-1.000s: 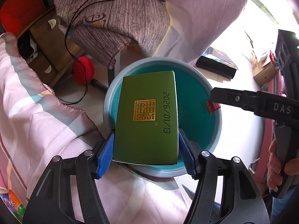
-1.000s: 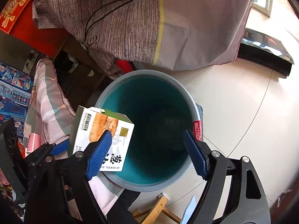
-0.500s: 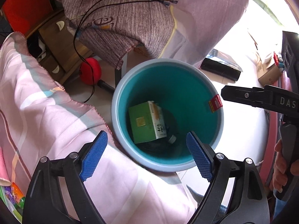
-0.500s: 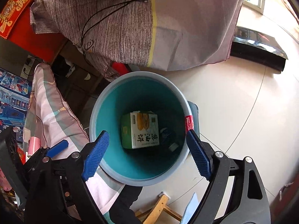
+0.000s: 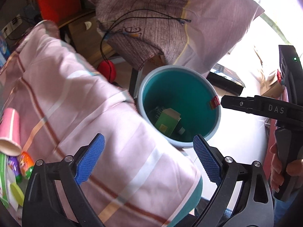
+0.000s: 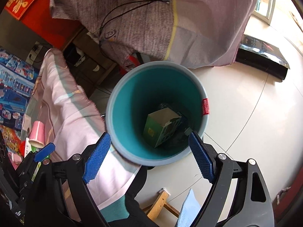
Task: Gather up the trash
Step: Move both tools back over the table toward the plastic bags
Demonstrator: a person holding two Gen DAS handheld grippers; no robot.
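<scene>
A round bin (image 5: 217, 124) with a teal inside stands on the floor beside a table; it also shows in the right wrist view (image 6: 111, 102). A green box (image 5: 167, 122) lies tilted at its bottom, seen too in the right wrist view (image 6: 161, 128). My left gripper (image 5: 149, 160) is open and empty above the pink cloth at the bin's near side. My right gripper (image 6: 149, 158) is open and empty above the bin's near rim. A pink paper cup (image 5: 9, 130) lies on the cloth at the left, also in the right wrist view (image 6: 37, 133).
A pink striped cloth (image 5: 75, 113) covers the table. Colourful wrappers (image 5: 24, 164) lie by the cup. A grey-brown cloth (image 6: 132, 19) with black cables hangs behind the bin. A black flat object (image 6: 263, 60) lies on the pale floor. A wooden stool leg (image 6: 161, 204) is below.
My left gripper opened and let go of the green box, which fell into the bin and tipped onto its side. The left gripper then drew back over the cloth.
</scene>
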